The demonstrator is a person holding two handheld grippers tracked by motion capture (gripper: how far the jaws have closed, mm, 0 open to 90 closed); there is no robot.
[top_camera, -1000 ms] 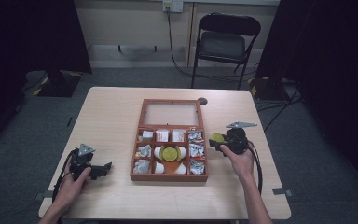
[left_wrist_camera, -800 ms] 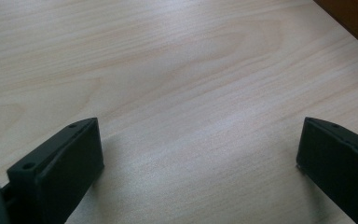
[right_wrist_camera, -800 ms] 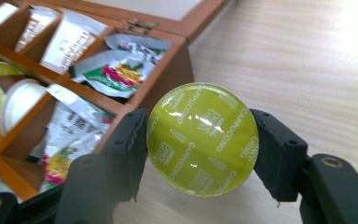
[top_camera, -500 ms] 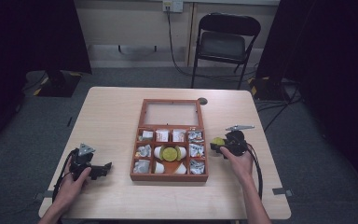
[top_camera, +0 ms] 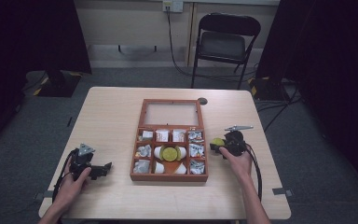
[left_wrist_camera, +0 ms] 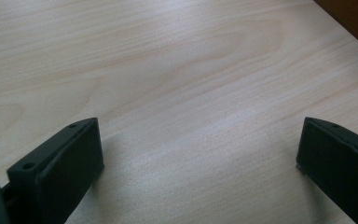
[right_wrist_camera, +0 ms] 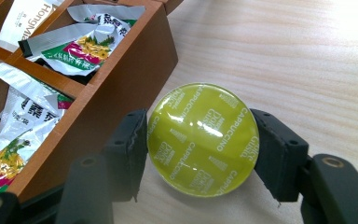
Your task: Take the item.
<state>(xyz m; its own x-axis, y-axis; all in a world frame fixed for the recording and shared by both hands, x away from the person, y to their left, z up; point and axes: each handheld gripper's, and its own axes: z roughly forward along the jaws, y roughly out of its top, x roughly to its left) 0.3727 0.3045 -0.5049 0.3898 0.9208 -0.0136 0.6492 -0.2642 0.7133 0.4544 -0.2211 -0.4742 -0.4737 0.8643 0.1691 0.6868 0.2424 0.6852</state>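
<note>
A yellow-green coffee capsule [right_wrist_camera: 200, 137] marked "Cappuccino" sits between my right gripper's [right_wrist_camera: 199, 144] jaws, which press on both its sides just above the tabletop. It hangs close beside the right wall of the wooden compartment box [right_wrist_camera: 121, 79]. In the high view the right gripper [top_camera: 221, 145] holds the capsule [top_camera: 216, 142] right of the box [top_camera: 170, 177]. A second green capsule [top_camera: 169, 153] lies in the box's middle compartment. My left gripper [top_camera: 105, 169] rests on the table at the front left, jaws wide apart over bare wood [left_wrist_camera: 200, 154].
The box's glass lid [top_camera: 171, 113] lies open toward the far side. Foil tea sachets [right_wrist_camera: 81, 46] fill the compartments along the right. A small dark disc [top_camera: 202, 101] lies behind the box. A folding chair [top_camera: 223, 44] stands beyond the table.
My right gripper has sunk slightly toward the table with the capsule, staying beside the box's right wall. The left gripper has not moved.
</note>
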